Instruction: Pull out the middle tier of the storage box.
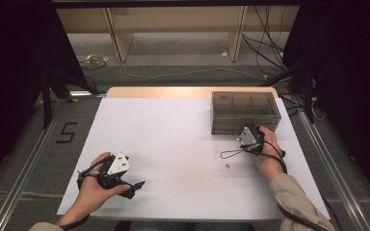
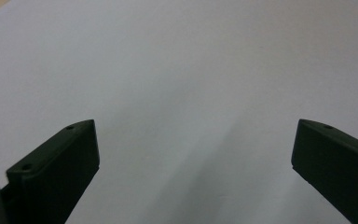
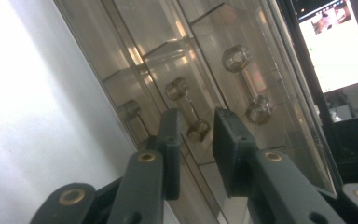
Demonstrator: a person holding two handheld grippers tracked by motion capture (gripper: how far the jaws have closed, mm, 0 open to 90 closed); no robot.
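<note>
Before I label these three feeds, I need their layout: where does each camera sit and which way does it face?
High view: above the person's side, looking forward and down on the table; both hands show.
Left gripper view: rides the left gripper, facing bare white tabletop between wide fingers.
Right gripper view: rides the right gripper, facing the drawer handles.
Shared: the smoky clear drawer box appears in the high and right gripper views.

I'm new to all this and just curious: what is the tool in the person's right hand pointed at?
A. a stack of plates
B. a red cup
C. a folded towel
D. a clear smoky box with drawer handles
D: the right gripper sits against the smoky clear box, and its own view looks along its fingers at a bar handle.
</note>
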